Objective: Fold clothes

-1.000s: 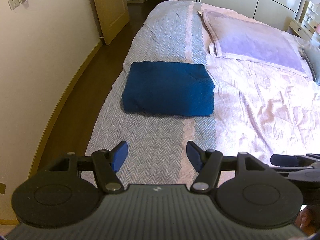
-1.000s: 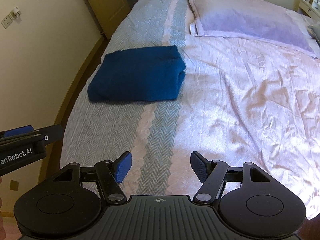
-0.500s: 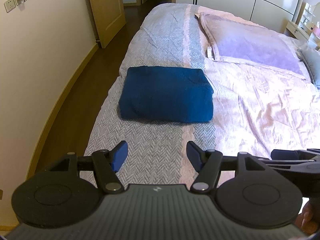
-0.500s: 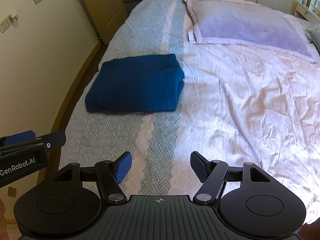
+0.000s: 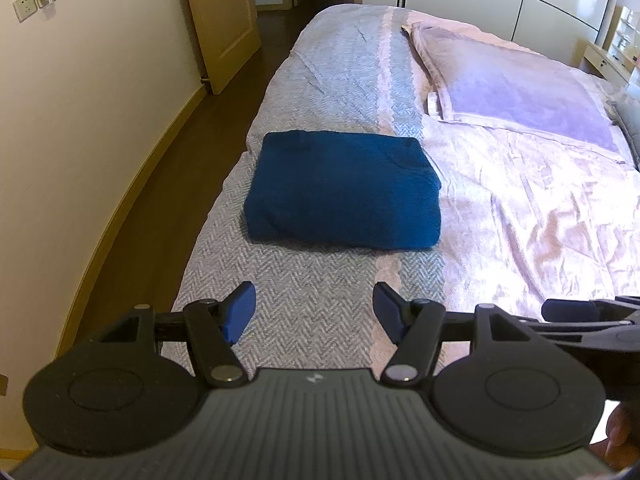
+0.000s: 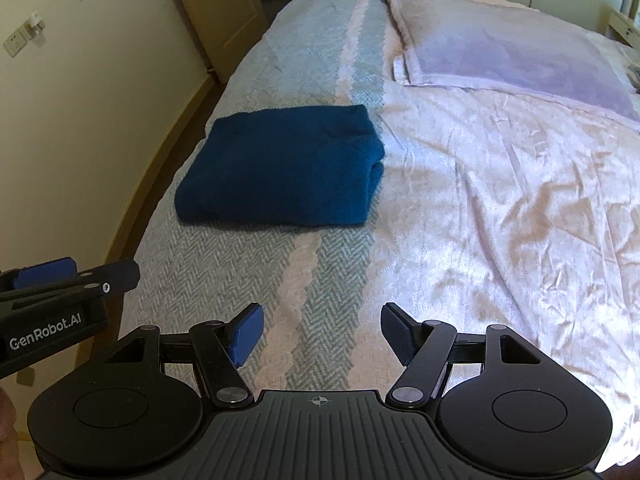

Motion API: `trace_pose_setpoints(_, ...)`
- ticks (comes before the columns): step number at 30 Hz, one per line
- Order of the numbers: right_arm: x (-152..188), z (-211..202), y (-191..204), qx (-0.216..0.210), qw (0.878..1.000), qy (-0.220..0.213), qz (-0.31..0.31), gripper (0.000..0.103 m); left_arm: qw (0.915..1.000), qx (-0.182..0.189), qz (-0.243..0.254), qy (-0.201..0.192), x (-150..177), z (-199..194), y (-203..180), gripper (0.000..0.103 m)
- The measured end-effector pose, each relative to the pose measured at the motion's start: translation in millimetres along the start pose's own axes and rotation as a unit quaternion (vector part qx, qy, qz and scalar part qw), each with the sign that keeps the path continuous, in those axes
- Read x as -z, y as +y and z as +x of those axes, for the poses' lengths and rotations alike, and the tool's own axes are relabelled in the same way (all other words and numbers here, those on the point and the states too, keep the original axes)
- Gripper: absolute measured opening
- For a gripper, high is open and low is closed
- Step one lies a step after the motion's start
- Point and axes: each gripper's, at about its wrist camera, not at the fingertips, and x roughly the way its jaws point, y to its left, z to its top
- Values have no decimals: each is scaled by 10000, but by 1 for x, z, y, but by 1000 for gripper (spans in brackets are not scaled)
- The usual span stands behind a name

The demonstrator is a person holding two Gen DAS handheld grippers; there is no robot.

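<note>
With the blue garment already lying as a compact folded rectangle near the left edge of the bed, on the grey herringbone strip, I judge this step is either a final tidy or a clean pull-away. My left gripper hangs over the near edge with its jaws wide and nothing between them; my right gripper beside it is just as wide and empty. Both sit well short of the bundle. If I touch it, I'd come in low at the 2 near corners, pinch all layers together, and avoid dragging the top layer. The open fold at its right side looks easiest to disturb. The pillow stays well clear.
</note>
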Motion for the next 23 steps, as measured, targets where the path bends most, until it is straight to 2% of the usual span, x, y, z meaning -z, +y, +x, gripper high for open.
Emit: trace_pose_setpoints(23,-8,11,-2,56,9999,131,38,68,10000,11,50,7,-13,15,0,61)
